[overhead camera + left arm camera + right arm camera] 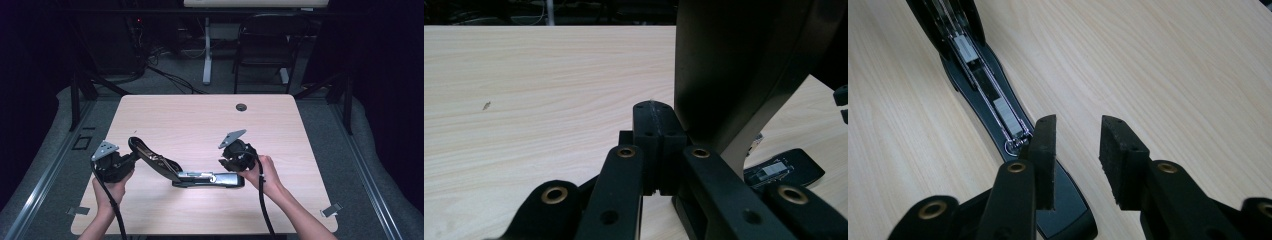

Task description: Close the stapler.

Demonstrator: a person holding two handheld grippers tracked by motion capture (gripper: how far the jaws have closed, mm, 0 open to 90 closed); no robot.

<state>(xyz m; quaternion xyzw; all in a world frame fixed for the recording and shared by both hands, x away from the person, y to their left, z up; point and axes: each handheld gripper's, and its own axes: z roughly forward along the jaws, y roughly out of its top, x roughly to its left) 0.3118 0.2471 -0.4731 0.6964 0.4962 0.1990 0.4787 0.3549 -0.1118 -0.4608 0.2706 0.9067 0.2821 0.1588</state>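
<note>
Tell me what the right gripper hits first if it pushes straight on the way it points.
Most likely the stapler's base: the right gripper slants down over its near end, one pad just above the open staple channel. The gap between its jaws lines up with bare table beside it; depth is unclear.

In my left gripper view the stapler lid (744, 65) is cut by the top edge, and my closed pads (655, 135) hide where they grip it. My right gripper's finger (1044, 155) covers the tray's end.

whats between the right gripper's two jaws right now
Nothing is held there: in the right gripper view the gap of the right gripper shows bare table, with the open stapler just beside one jaw.
</note>
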